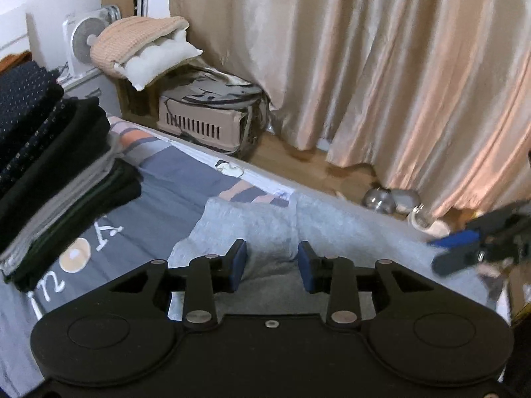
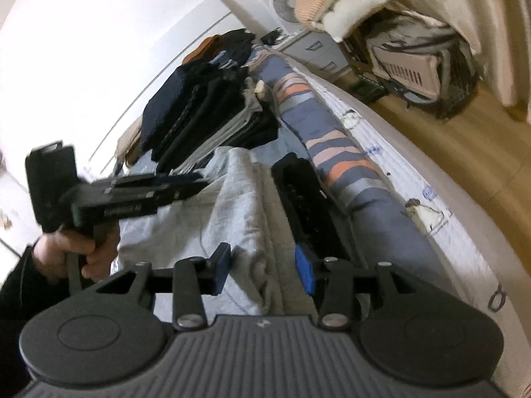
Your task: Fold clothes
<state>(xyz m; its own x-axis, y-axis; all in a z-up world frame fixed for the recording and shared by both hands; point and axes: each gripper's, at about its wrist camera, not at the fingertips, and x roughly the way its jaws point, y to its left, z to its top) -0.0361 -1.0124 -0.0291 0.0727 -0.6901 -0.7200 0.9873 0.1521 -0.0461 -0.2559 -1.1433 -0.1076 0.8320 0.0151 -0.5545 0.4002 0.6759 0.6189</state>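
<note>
A light grey garment (image 1: 272, 232) lies crumpled on the blue-grey patterned bed sheet (image 1: 166, 192). My left gripper (image 1: 272, 262) hovers just over it, open, with cloth showing in the gap but not pinched. In the right wrist view the same grey garment (image 2: 239, 205) spreads along the bed, and my right gripper (image 2: 262, 267) stands open above its near end. A hand (image 2: 76, 248) holds the left gripper (image 2: 195, 182) over the garment's far left side. The right gripper (image 1: 448, 252) shows blurred at the right edge of the left wrist view.
A tall stack of folded dark and grey clothes (image 1: 56, 172) sits on the bed's left. A long black object (image 2: 308, 205) lies beside the garment. Past the bed edge are a wooden floor, a pet carrier (image 1: 205, 116), metal bowls (image 1: 388, 199) and a beige curtain (image 1: 365, 66).
</note>
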